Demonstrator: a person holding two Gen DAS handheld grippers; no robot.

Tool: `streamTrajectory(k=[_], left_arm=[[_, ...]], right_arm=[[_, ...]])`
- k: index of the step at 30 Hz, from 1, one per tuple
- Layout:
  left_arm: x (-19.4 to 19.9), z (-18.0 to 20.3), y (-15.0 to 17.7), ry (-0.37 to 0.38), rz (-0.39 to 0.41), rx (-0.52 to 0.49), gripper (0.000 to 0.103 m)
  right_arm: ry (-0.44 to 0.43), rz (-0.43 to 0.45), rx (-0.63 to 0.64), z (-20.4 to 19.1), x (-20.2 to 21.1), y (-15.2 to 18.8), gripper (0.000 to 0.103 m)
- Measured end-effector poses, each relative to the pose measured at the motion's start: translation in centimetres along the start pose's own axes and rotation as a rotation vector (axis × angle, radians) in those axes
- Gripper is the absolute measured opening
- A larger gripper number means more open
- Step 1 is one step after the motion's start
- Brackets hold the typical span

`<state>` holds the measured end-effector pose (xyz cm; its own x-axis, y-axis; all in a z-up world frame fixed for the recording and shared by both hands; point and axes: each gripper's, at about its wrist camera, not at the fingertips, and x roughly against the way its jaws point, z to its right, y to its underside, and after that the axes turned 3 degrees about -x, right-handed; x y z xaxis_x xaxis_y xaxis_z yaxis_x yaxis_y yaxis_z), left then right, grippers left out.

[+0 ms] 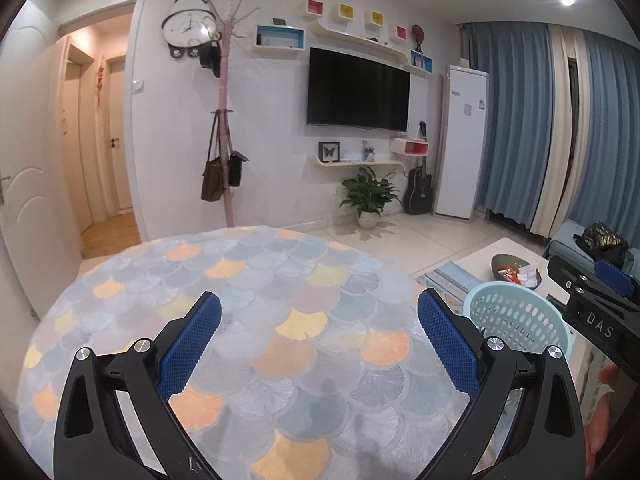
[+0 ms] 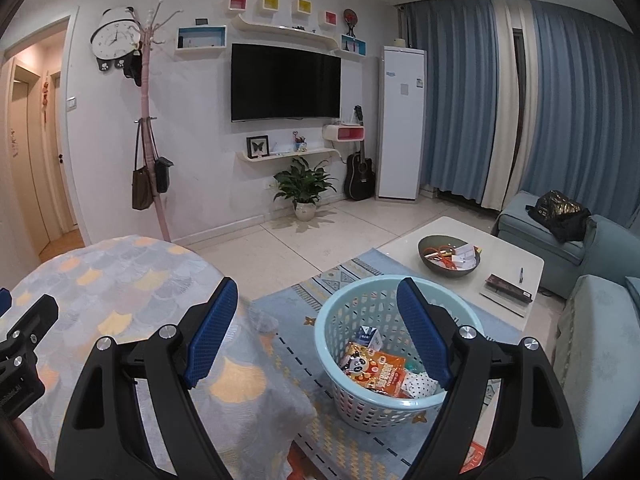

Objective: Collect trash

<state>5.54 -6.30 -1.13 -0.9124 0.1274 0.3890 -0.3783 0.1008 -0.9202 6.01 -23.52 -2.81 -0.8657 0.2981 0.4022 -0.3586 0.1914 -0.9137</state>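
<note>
A light blue perforated basket (image 2: 348,320) stands on the floor rug beside a round table. It holds an orange snack packet (image 2: 376,372), a small carton (image 2: 368,336) and a dotted white wrapper (image 2: 418,386). My right gripper (image 2: 316,308) is open and empty, hovering above the basket and the table's edge. My left gripper (image 1: 320,316) is open and empty above the table's scale-patterned cloth (image 1: 248,320). The basket (image 1: 516,316) shows at the right of the left wrist view, with my right gripper body beside it.
A white coffee table (image 2: 504,256) carries a dark bowl of small items (image 2: 450,258), a book and a pen. A blue sofa (image 2: 596,320) stands at the right. A plant (image 2: 304,190), guitar and coat rack stand by the far wall.
</note>
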Motion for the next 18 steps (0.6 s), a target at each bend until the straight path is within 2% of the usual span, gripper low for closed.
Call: streamTrajectory(k=[3,16,18], left_arm=[[0.8,-0.2,-0.1,-0.031,0.019,-0.024,0.095],[2.5,-2.2,-0.2,-0.064,0.030,0.007,0.095],[2.9,-2.3,-0.1,-0.068,0.054,0.005,0.095]], right_arm=[[-0.015,0.001,0.003,-0.4,0.3,0.0,0.078],[-0.067,-0.025,0.020,-2.2,0.0,0.2,0.078],[-0.071,-0.029,0.025,-2.5,-0.2,0.3,0.078]])
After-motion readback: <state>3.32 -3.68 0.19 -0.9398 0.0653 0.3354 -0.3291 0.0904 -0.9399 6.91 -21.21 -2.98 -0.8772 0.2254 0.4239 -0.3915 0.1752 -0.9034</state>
